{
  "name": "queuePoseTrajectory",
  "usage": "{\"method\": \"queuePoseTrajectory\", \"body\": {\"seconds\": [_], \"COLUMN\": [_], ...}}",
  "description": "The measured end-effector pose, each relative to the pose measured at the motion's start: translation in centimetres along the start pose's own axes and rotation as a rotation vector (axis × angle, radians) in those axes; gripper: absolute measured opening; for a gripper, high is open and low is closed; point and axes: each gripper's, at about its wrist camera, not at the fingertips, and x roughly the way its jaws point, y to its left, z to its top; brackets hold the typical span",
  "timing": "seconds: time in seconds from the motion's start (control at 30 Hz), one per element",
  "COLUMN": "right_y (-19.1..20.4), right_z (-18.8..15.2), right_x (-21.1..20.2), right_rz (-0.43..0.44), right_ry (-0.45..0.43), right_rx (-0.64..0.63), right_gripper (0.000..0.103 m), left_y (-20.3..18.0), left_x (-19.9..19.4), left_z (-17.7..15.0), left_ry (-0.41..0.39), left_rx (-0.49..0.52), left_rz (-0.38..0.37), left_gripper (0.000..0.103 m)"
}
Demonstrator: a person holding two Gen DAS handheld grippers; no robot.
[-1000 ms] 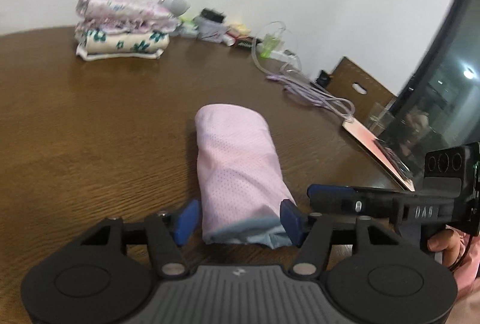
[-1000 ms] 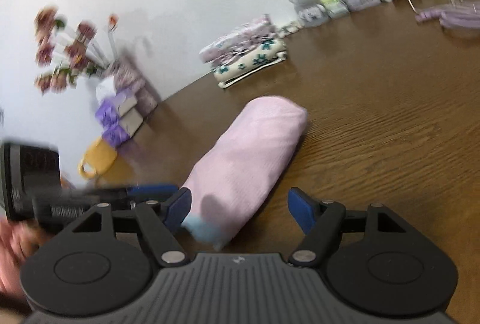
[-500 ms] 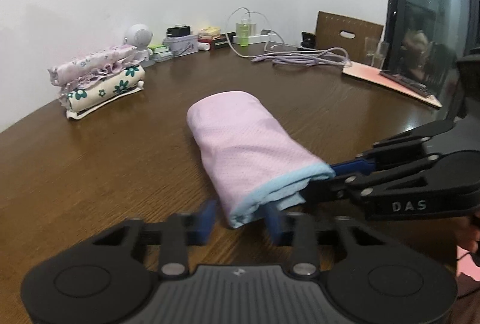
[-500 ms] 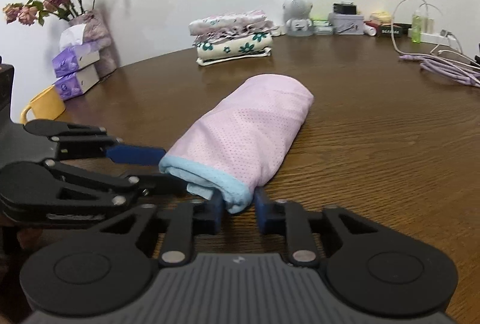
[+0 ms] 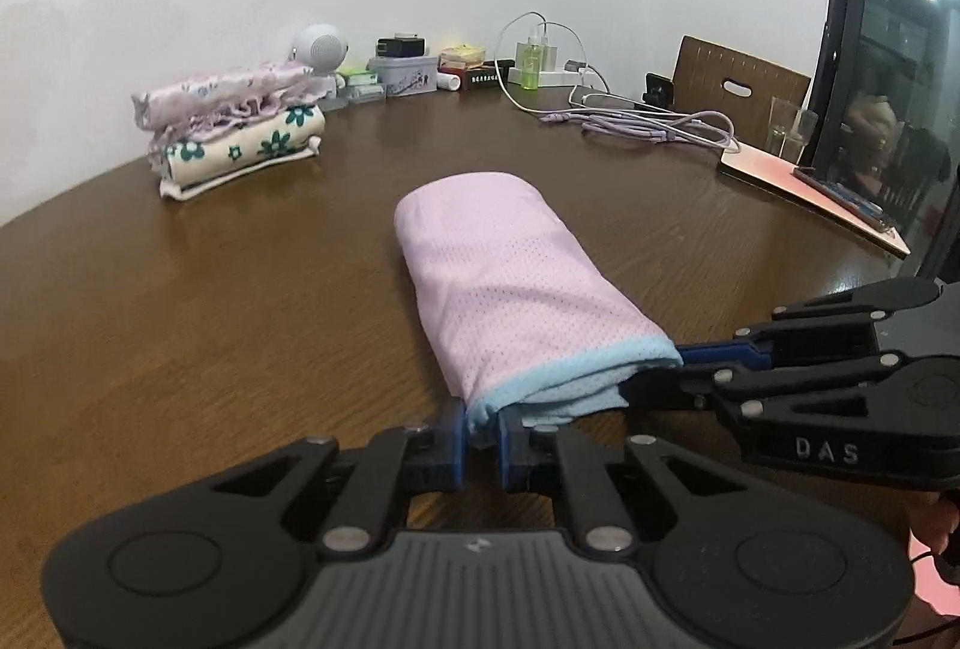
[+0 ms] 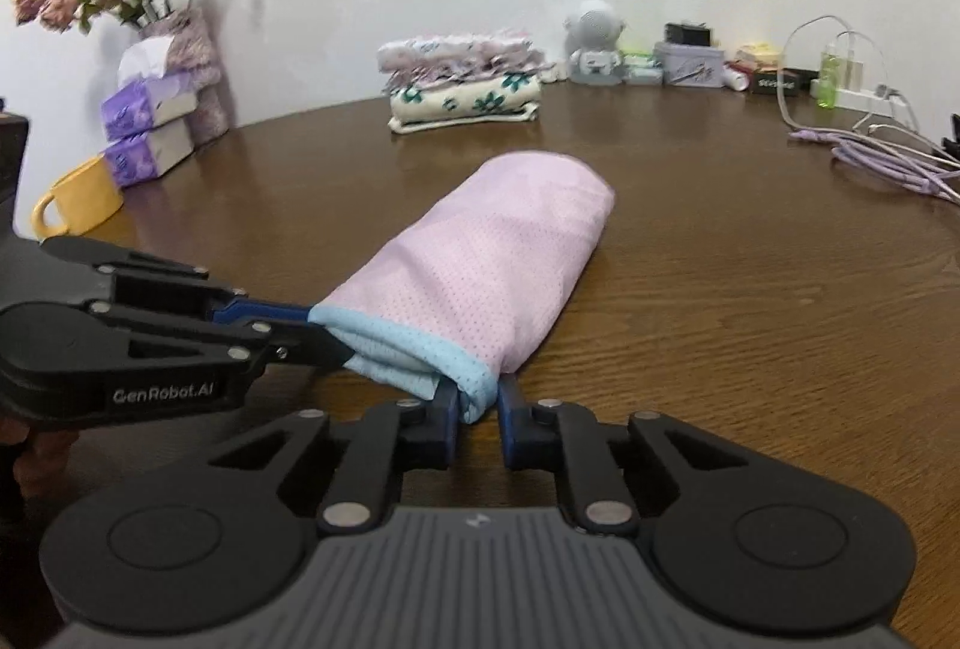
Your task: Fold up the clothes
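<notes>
Both wrist views sit low and close over the table (image 5: 180,325), looking forward along their own fingers. They share the pink garment (image 5: 504,289) and folded stack (image 6: 462,90), perhaps from slightly crossing angles.

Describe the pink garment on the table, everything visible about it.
The pink garment is a perforated mesh fabric with light blue trim at its near end, folded into a long, rounded bundle lying flat on the brown wooden table. The left tongs and right tongs each pinch a corner of the trimmed end. Nothing else touches it; the folded clothes stack sits apart.
</notes>
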Motion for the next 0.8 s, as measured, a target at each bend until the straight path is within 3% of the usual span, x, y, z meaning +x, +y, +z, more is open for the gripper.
{"method": "queuePoseTrajectory", "body": {"seconds": [0.07, 0.1, 0.13, 0.2, 0.3, 0.43, 0.47, 0.5, 0.53, 0.6, 0.63, 0.67, 0.7, 0.77, 0.8], "right_y": [-0.5, -0.9, -1.5, -2.8, -4.6, -6.4, -6.7, -7.0, -7.2, -7.6, -7.8, -8.1, -8.5, -8.6, -8.7], "right_z": [0.1, 0.3, 0.6, 1.8, 3.8, 5.2, 5.3, 5.1, 5.0, 4.9, 5.0, 5.2, 5.5, 6.0, 6.2], "right_x": [-1.0, -1.6, -2.0, -2.2, -0.7, 2.9, 3.6, 4.0, 4.4, 4.7, 4.7, 4.8, 5.0, 5.7, 6.0], "right_rz": [0.040, 0.059, 0.069, 0.082, 0.087, 0.097, 0.104, 0.116, 0.128, 0.147, 0.156, 0.167, 0.167, 0.154, 0.149], "right_ry": [-0.007, -0.024, -0.040, -0.066, -0.076, -0.024, -0.007, 0.007, 0.021, 0.027, 0.024, 0.016, 0.007, 0.010, 0.015], "right_rx": [0.018, 0.035, 0.061, 0.136, 0.255, 0.400, 0.427, 0.440, 0.453, 0.465, 0.471, 0.487, 0.507, 0.503, 0.497], "right_gripper": [0.057, 0.060, 0.060, 0.061, 0.061, 0.059, 0.050, 0.042, 0.033, 0.033, 0.035, 0.046, 0.049, 0.045, 0.038], "left_y": [0.6, 1.1, 1.6, 2.8, 4.2, 5.8, 6.1, 6.3, 6.6, 7.2, 7.4, 7.6, 7.7, 7.9, 8.0], "left_x": [-1.1, -1.6, -2.1, -2.3, -0.5, 3.4, 4.1, 4.6, 4.9, 5.2, 5.3, 5.5, 5.7, 6.4, 6.7], "left_z": [0.2, 0.5, 0.9, 2.2, 4.4, 5.7, 5.6, 5.5, 5.5, 5.5, 5.8, 6.2, 6.6, 7.2, 7.5], "left_ry": [-0.018, -0.038, -0.060, -0.089, -0.076, 0.016, 0.037, 0.055, 0.062, 0.067, 0.064, 0.058, 0.056, 0.053, 0.052], "left_rx": [-0.042, -0.068, -0.096, -0.177, -0.290, -0.420, -0.435, -0.442, -0.449, -0.465, -0.472, -0.479, -0.484, -0.489, -0.492], "left_rz": [-0.049, -0.067, -0.083, -0.109, -0.120, -0.134, -0.138, -0.145, -0.156, -0.181, -0.178, -0.168, -0.162, -0.154, -0.150], "left_gripper": [0.042, 0.059, 0.069, 0.074, 0.074, 0.070, 0.065, 0.047, 0.038, 0.045, 0.064, 0.074, 0.080, 0.076, 0.057]}}
